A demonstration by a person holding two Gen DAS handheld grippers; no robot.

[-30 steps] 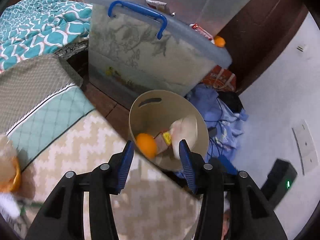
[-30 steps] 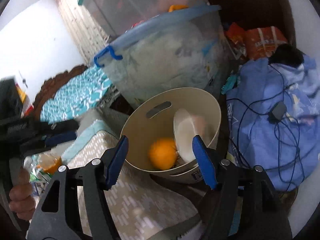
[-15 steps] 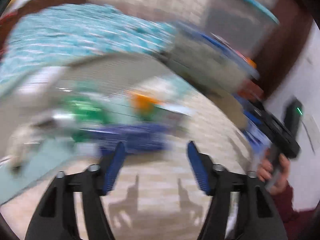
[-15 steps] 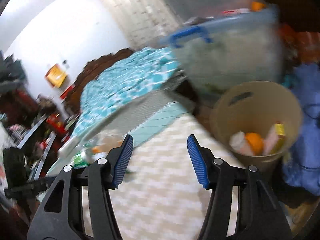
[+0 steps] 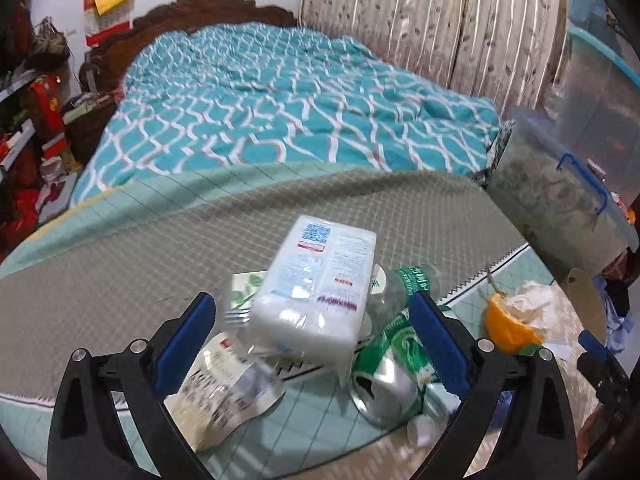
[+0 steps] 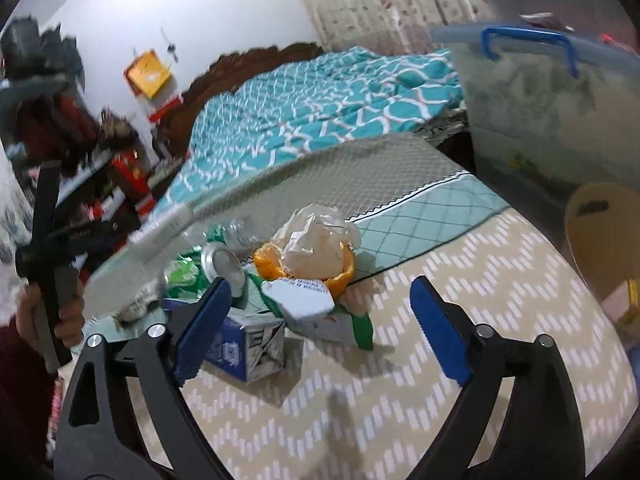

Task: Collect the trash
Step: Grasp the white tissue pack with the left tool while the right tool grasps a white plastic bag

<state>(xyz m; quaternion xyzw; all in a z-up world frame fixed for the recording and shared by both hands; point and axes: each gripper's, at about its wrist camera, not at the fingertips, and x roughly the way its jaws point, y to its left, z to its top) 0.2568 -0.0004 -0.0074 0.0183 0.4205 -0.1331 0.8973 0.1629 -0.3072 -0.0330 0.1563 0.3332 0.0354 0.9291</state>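
Change of view: swung away from the beige bin, which a second earlier filled both wrist views with an orange and wrappers inside; now faced the trash pile on the bed.
Left gripper: jaws apart and opening wider, nothing between the pads; narrower a second earlier.
Right gripper: jaws apart and opening, no pad touching anything.
White tissue pack: lay at 12 o'clock in the left wrist view, propped on other litter, framed by the blue pads but untouched.
Crushed green can: sat at 4 o'clock of the tissue pack, open mouth turned toward the camera.
Printed wrapper: lay at 7 o'clock of the pack, under the left pad.
Orange peel: held crumpled plastic, at 12 o'clock in the right wrist view.
Blue-and-white carton: lay flattened at 7 o'clock of the peel, just behind the left pad of the right gripper.
Bin position: stood at 3 o'clock in the right wrist view, off the bed edge, well apart from the pile.
Meaning for task: last drop judged finished, both tools emptied; next pick-up judged about to start, tissue pack likeliest for the left, carton or peel for the right.
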